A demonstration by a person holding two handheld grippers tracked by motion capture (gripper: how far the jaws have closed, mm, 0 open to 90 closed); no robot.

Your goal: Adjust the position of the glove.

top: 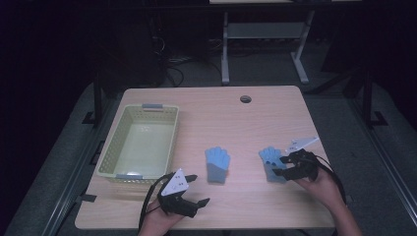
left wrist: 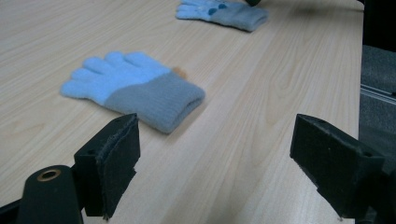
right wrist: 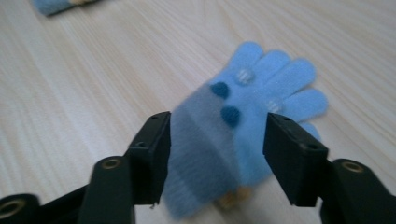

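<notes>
On the left of the light wooden bench (top: 275, 206) stands a pale green plastic lattice basket (top: 114, 142) with nothing in it, so I judge the job, which looks like putting gloves away, barely begun. Just right of it and nearer me, my left gripper (top: 195, 190) hovers low, jaws spread wide and holding nothing, aimed at the first blue knitted glove with a grey cuff (top: 217, 164) lying flat mid-bench. Further right, my right gripper (top: 281, 165) is over the second blue knitted glove (top: 270, 158), its open jaws straddling the grey cuff, not yet clamped.
</notes>
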